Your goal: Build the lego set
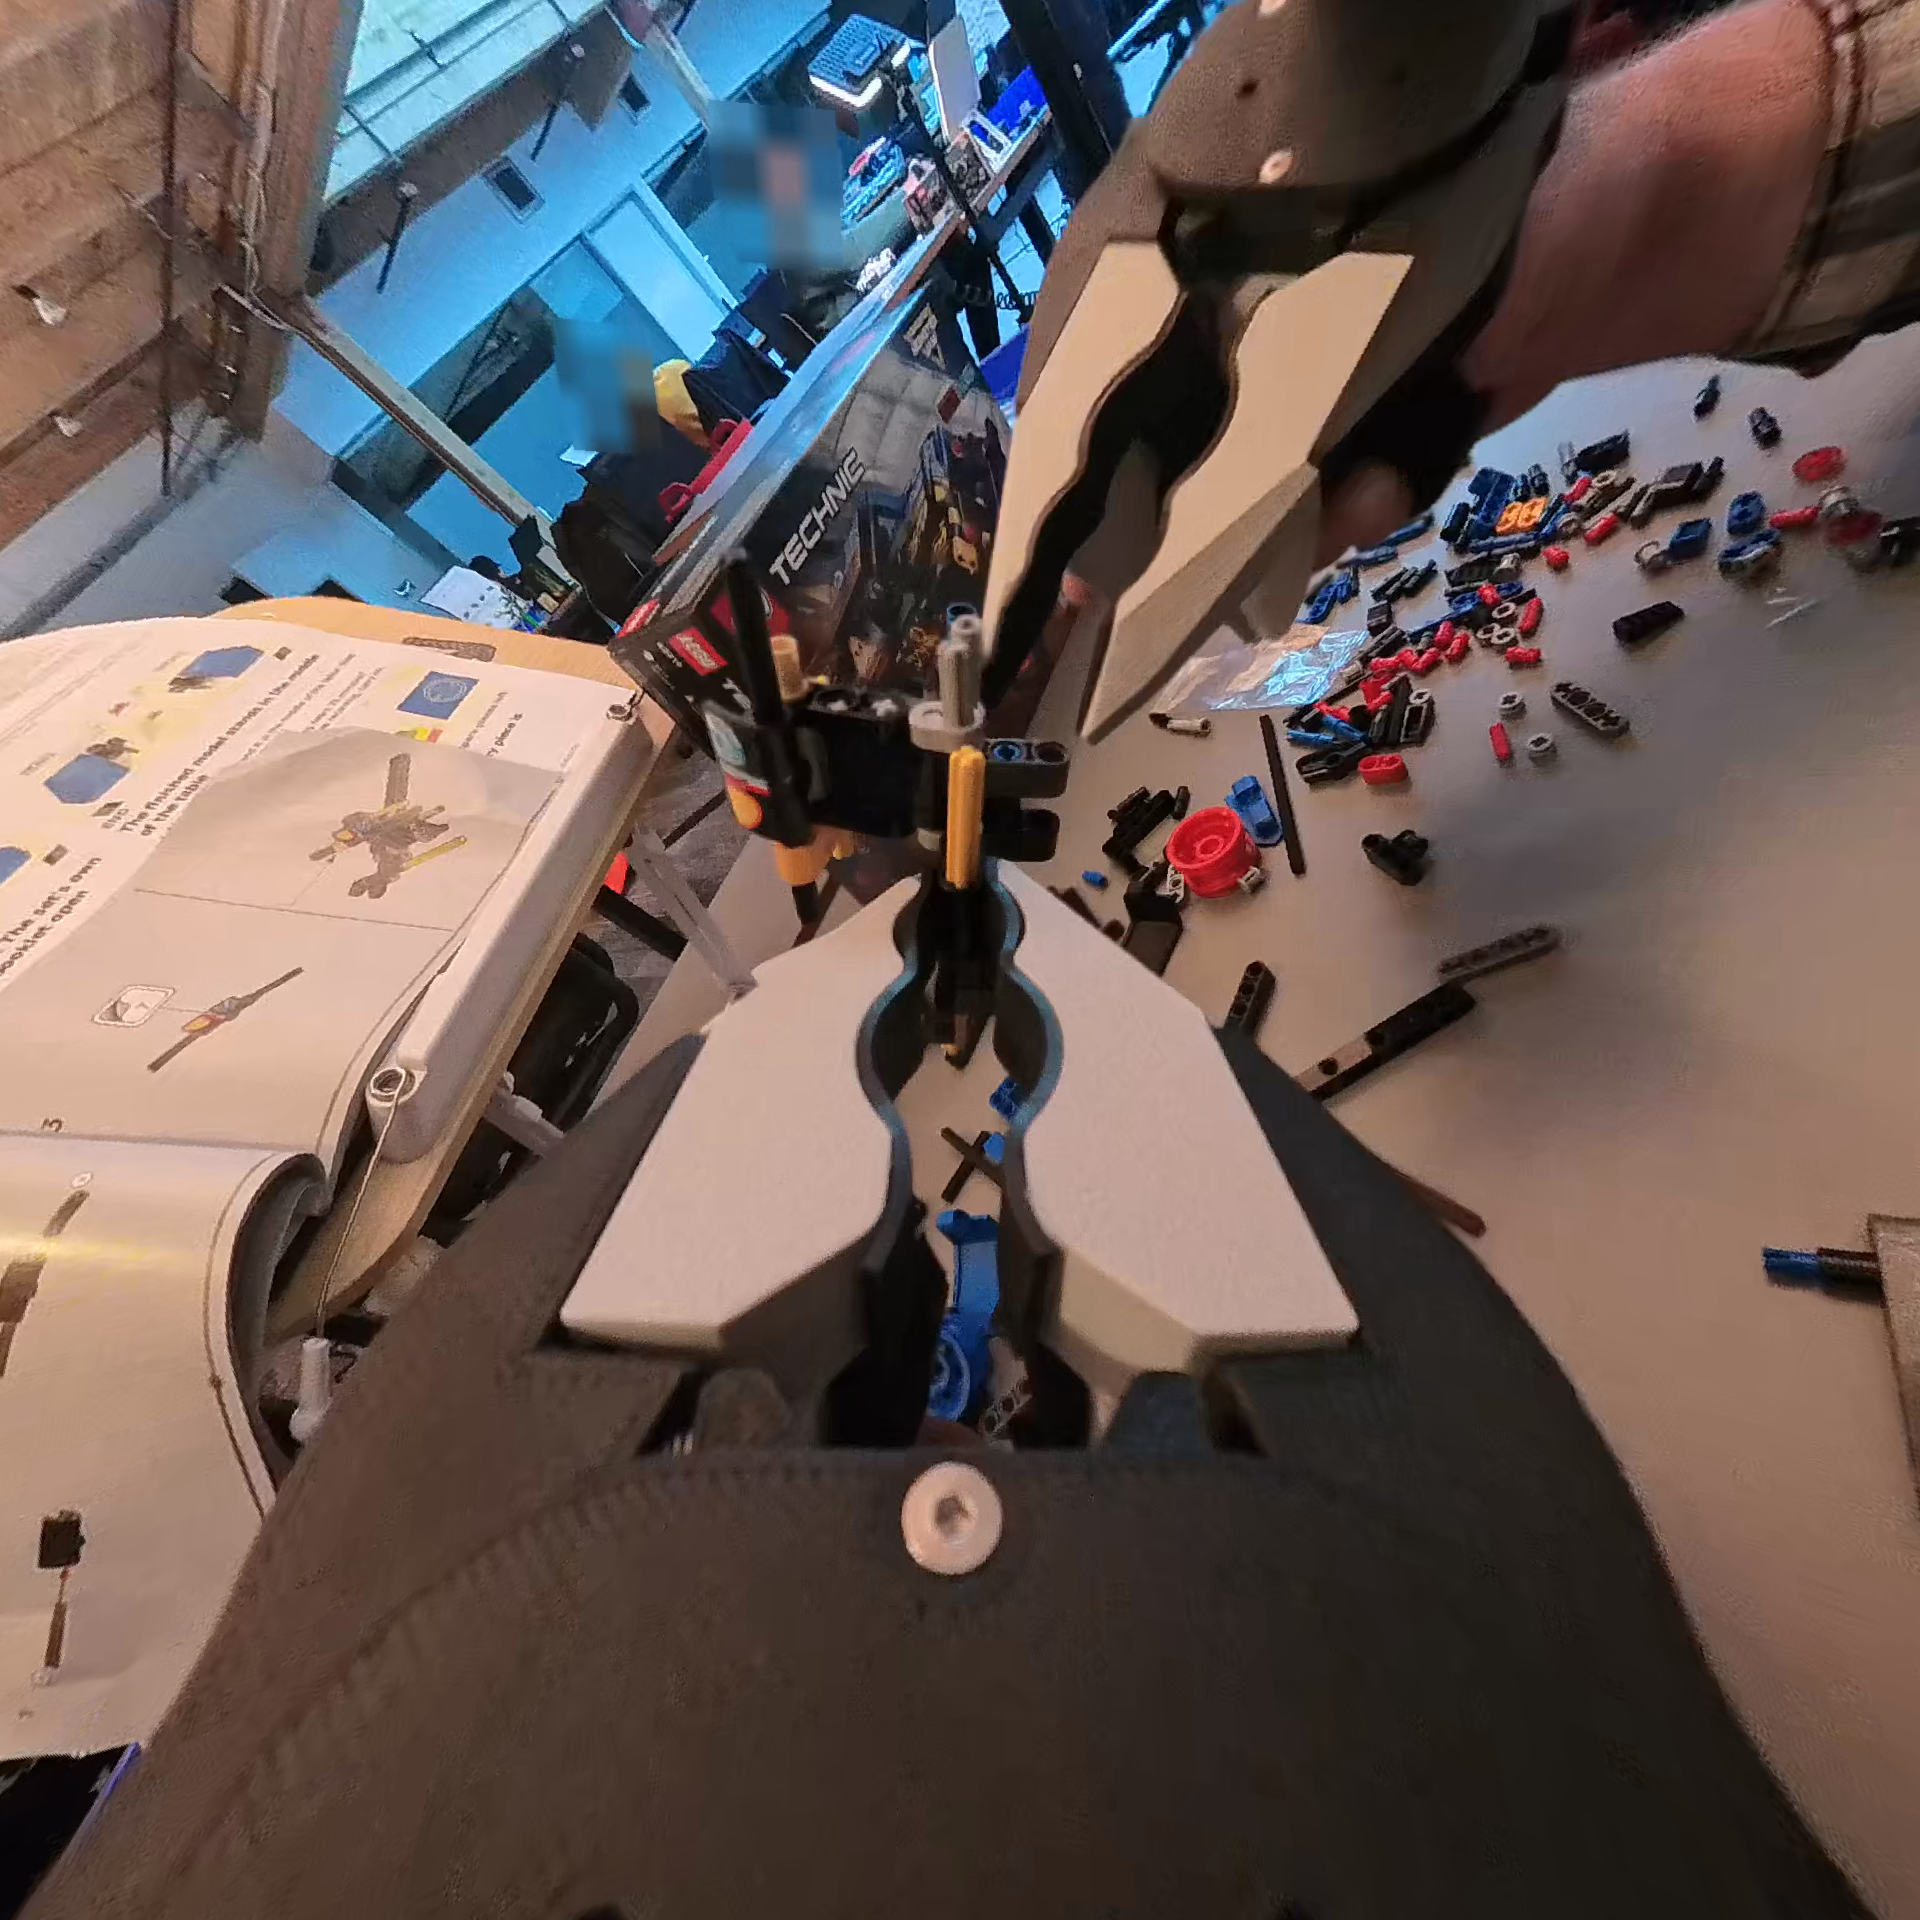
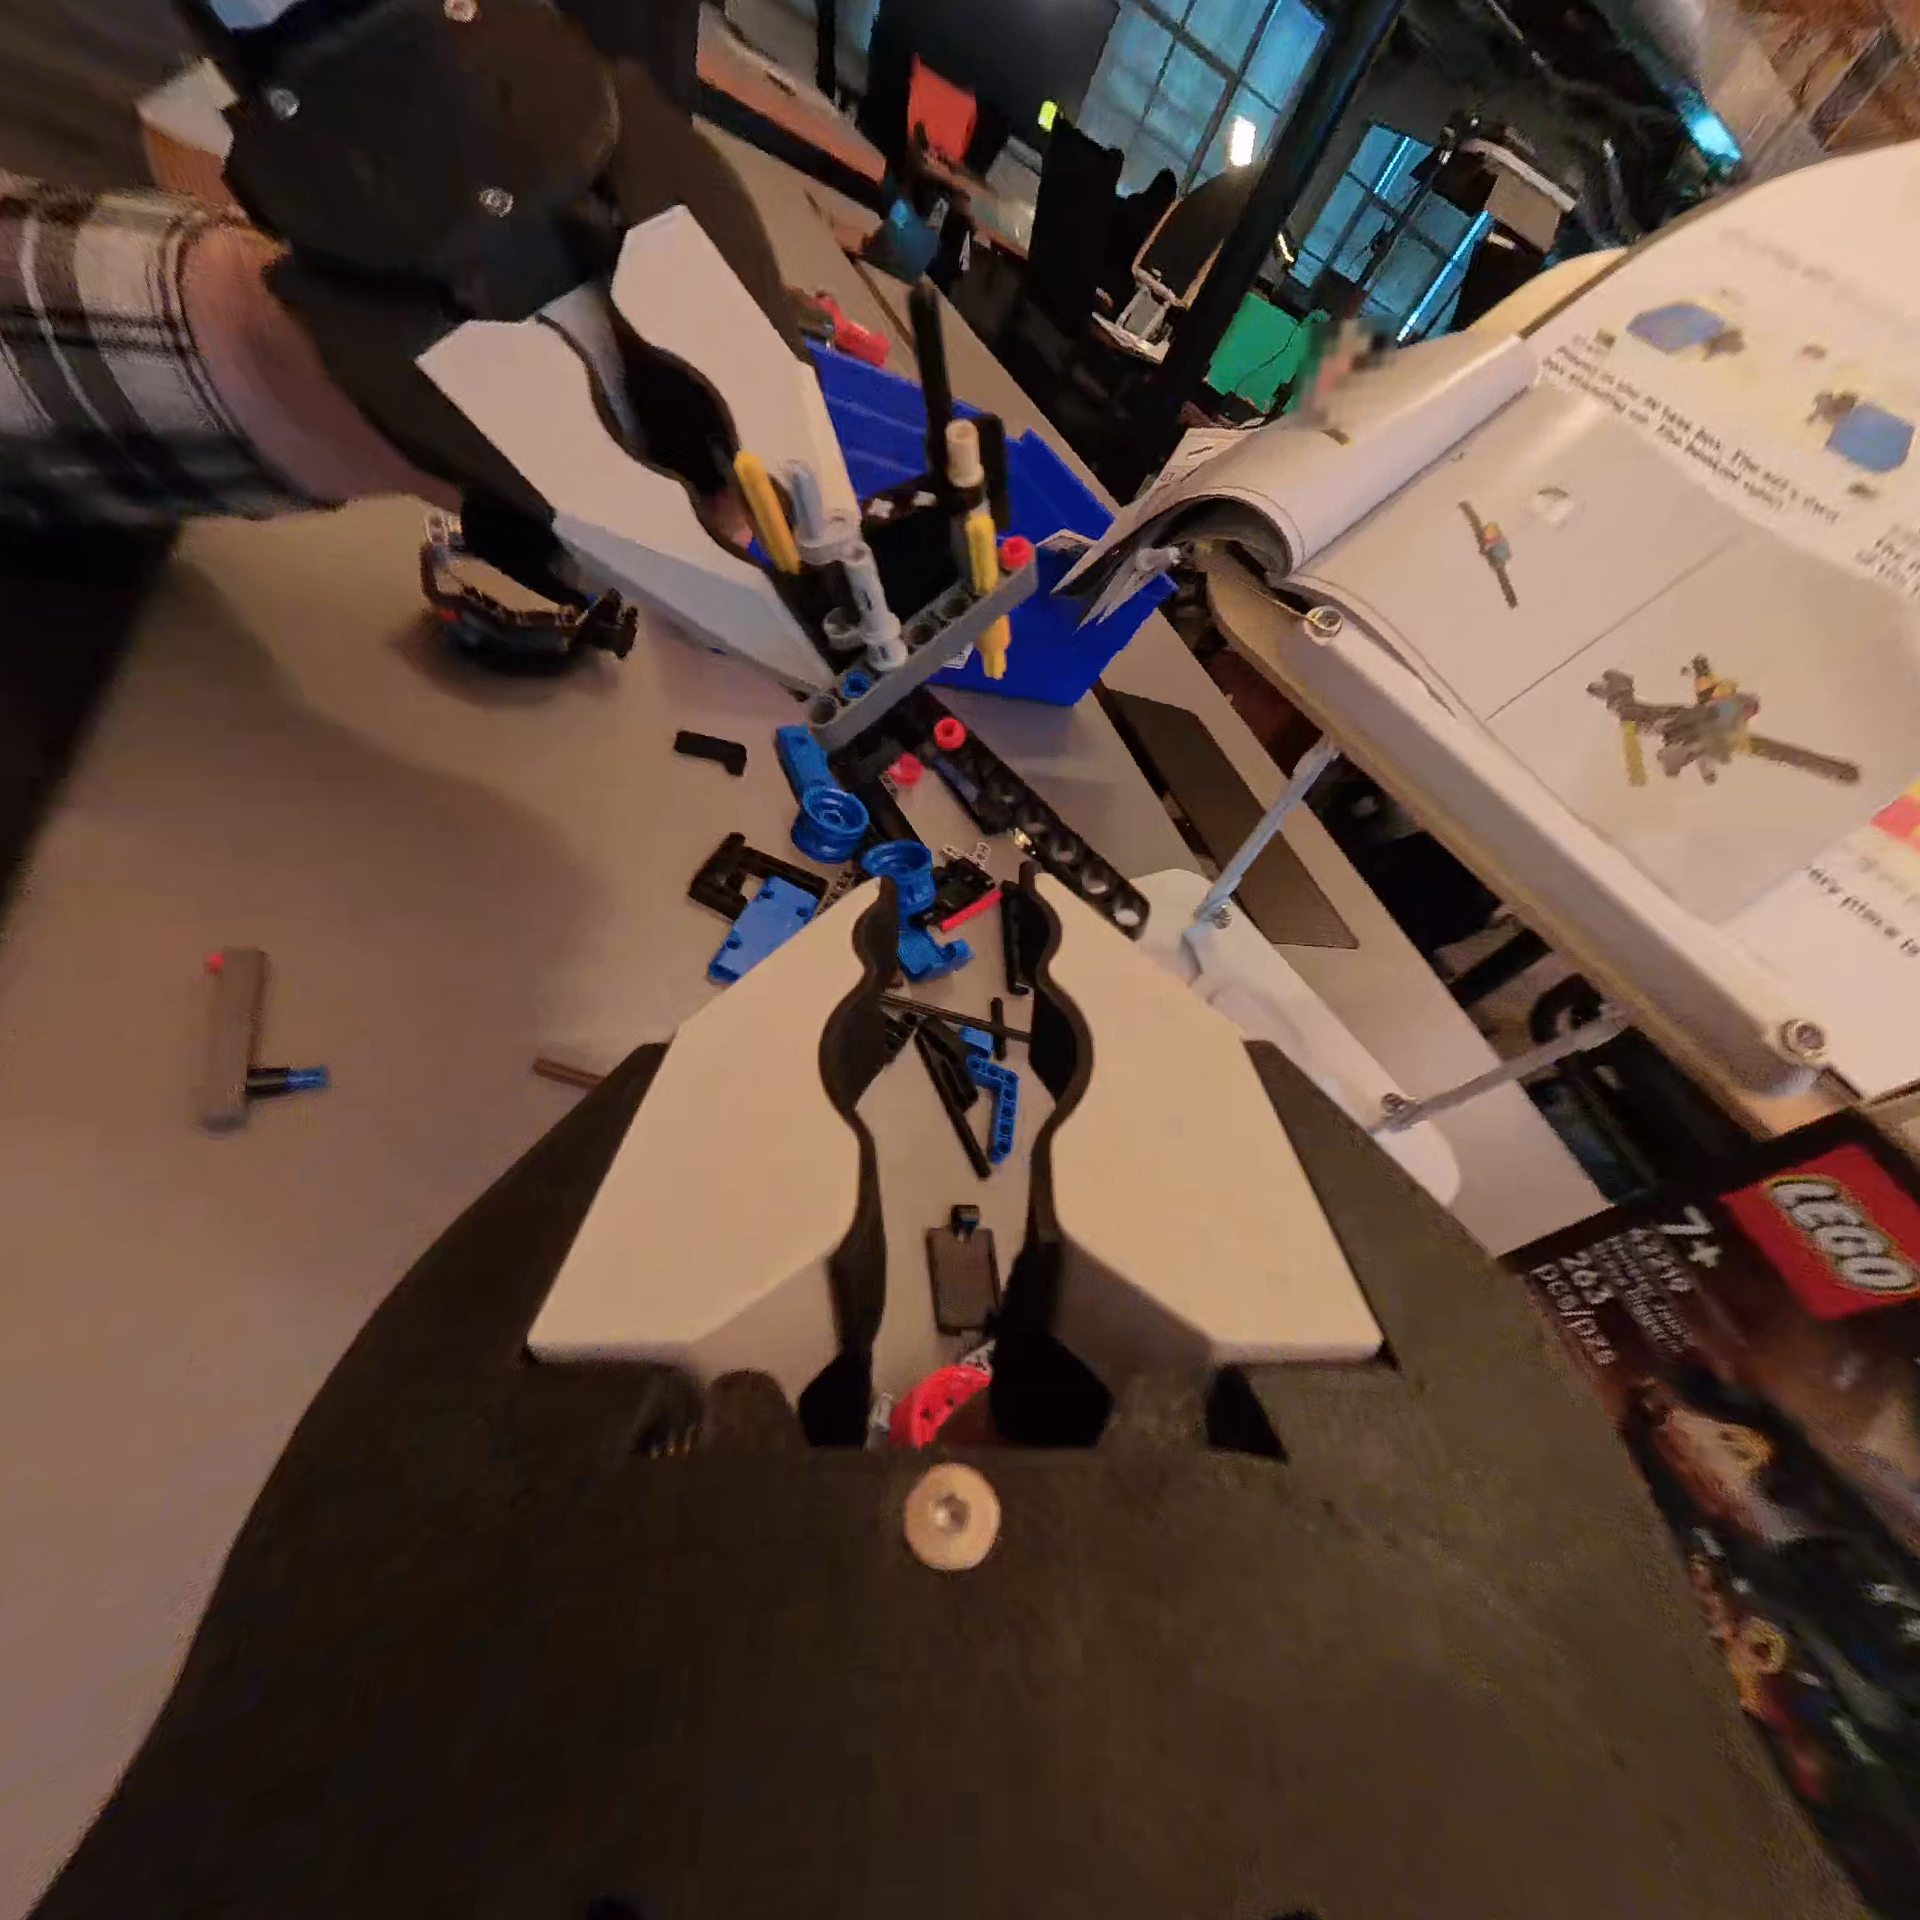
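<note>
My left gripper (image 1: 958, 891) is shut on the lower stem of a partly built lego assembly (image 1: 883, 769) and holds it above the table. The assembly is a black frame with a yellow axle, grey pins and a long black axle. The right wrist view shows it with a grey beam (image 2: 935, 613), still in the left gripper (image 2: 821, 592). My right gripper (image 2: 951, 899) is open and empty, above loose blue and black parts (image 2: 987, 1091). In the left wrist view the right gripper (image 1: 1039, 707) hangs just right of the assembly's top.
An open instruction booklet (image 1: 260, 831) (image 2: 1662, 623) rests on a stand at the table's edge. The lego box (image 1: 862, 520) (image 2: 1766, 1403) is nearby. Loose parts (image 1: 1455, 644), a red wheel hub (image 1: 1210, 852), blue hubs (image 2: 831, 821) and a blue bin (image 2: 1049, 655) are on the table. There is about 5 cm between the tips of the two grippers.
</note>
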{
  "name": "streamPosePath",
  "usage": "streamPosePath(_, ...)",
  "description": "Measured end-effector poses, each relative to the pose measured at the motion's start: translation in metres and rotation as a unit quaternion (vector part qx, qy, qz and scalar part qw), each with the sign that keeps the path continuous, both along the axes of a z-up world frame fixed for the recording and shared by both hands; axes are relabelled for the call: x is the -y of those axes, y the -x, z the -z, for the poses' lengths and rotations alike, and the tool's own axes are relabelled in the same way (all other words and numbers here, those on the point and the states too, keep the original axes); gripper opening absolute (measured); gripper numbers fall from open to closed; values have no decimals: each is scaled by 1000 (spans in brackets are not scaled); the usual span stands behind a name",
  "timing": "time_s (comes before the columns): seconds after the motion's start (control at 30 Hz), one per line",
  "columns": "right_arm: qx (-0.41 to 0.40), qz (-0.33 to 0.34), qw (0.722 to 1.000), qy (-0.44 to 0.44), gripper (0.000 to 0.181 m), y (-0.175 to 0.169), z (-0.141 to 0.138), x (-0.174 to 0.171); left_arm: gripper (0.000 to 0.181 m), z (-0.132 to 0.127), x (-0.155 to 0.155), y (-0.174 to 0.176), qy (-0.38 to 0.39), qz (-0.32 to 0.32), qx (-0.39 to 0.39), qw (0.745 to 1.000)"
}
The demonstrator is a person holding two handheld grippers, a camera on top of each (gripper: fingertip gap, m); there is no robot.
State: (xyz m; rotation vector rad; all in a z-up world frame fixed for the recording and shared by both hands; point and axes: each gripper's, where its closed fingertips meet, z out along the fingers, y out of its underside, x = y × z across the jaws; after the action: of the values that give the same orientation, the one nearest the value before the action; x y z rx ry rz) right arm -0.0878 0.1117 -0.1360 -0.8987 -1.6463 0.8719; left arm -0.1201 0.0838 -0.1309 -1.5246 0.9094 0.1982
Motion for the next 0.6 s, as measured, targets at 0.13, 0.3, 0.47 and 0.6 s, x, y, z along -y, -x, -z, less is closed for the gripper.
streamPosePath(0.13,-15,10,999,-27,18,-4,-10,-1,4,6,0,1,16,3,3,1000)
streamPosePath(0.3,19,30,993,-111,25,2,8,0,4,12,1,-9,30,13,-19,999)
streamPosePath(0.47,49,34,992,-107,8,5,23,-3,4,21,0,-15,49,12,-36,998)
streamPosePath(0.6,29,-23,999,34,6,6,21,3,11,4,-2,-13,40,13,42,998)
